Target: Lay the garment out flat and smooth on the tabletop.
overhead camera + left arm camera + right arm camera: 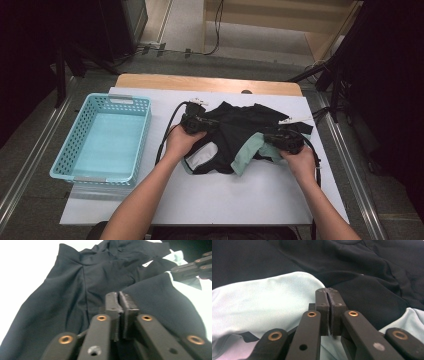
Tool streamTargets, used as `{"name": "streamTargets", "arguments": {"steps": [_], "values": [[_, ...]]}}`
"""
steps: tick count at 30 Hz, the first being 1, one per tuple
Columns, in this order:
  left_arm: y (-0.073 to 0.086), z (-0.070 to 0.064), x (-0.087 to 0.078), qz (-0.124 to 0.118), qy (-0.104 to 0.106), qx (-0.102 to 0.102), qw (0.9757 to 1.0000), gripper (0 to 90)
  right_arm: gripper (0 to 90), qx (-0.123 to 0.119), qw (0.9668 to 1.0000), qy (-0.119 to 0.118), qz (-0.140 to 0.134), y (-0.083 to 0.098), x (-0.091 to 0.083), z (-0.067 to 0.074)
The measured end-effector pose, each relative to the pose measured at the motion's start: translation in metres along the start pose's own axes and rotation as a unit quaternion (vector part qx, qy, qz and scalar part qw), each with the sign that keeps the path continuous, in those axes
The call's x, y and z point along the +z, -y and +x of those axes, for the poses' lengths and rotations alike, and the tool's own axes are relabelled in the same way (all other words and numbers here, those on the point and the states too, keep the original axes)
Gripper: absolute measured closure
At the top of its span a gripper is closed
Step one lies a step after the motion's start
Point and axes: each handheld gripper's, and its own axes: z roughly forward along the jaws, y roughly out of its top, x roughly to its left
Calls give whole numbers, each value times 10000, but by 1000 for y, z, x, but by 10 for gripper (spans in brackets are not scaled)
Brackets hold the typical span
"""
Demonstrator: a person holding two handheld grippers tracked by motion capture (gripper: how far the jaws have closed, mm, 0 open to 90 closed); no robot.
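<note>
The light blue plastic basket (102,140) is sitting at the left end of the white worktop (225,195), well apart from the garment and to its left; its floor is showing bare.

The black garment with pale mint lining (235,137) is lying crumpled on the worktop to the right of the basket, near the worktop's middle. Its black fabric is spreading toward the far edge, while mint and white patches are showing along its near edge.

The left claw (197,122) is resting at the garment's left edge, on the side nearer the basket, with a hand wrapped around its body. In the left gripper view its pads (121,306) are standing pressed together over the black cloth (75,290); whether a fold is being pinched between them cannot be told.

The right claw (282,140) is sitting at the garment's right edge, farthest from the basket, over the mint lining. In the right gripper view its pads (329,307) are meeting face to face, just above the line where the mint fabric (262,307) is bordering the black fabric; no cloth is visibly showing between them, and a grip cannot be confirmed.
</note>
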Motion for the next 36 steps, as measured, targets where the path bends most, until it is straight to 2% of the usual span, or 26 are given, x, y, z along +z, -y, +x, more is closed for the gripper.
{"name": "streamTargets", "arguments": {"steps": [3, 6, 10, 13, 17, 22, 36], "values": [[-1, -4, -4, -44, 26, 95, 9999, 756, 720, 30, 9998, -136, -109, 0, -5, -1], [-3, -7, -10, -48, 219, 61, 9997, 629, 604, -36, 9996, -165, -220, 0, -12, 1], [-4, -11, -18, -94, 36, 171, 9998, 502, 440, -68, 9985, -458, -293, 0, -23, 2], [-4, -10, -24, -136, 109, 89, 9998, 445, 403, -198, 9985, -410, -289, 2, -33, 4], [-3, -13, -28, -78, 159, 132, 9998, 412, 386, -192, 9980, -492, -341, 7, -44, 9], [-3, -15, -35, -63, 159, 176, 9997, 387, 383, -303, 9979, -519, -239, 15, -47, 15], [6, -14, -52, -52, 115, 244, 9996, 372, 356, -462, 9966, -635, -257, 33, -54, 34]]}}
